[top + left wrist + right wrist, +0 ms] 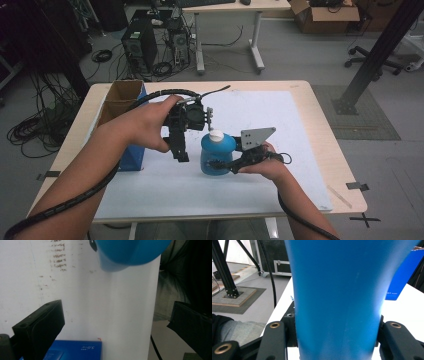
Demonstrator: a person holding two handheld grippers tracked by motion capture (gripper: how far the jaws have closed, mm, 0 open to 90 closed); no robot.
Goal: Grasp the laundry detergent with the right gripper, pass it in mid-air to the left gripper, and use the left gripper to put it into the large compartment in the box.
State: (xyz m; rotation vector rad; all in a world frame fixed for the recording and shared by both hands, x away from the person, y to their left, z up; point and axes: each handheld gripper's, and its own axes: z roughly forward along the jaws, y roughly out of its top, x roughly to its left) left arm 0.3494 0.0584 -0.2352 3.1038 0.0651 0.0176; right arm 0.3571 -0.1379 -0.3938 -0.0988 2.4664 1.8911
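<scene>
High view: the squat blue plastic bottle with a white cap [218,152] stands mid-table on the white mat [260,115], clamped low by the right gripper [223,163]; tilted, it could tip.

Left gripper view: the left gripper [120,322], jaws apart and empty, might knock the bottle.

Right gripper view: both jaws press the smooth bottle; it could slip.

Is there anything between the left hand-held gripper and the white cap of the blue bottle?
Nothing visible. The left hand-held gripper hangs open just left of the blue bottle, which the right hand-held gripper clamps. The white cap is uncovered, with only bare white mat around.
</scene>
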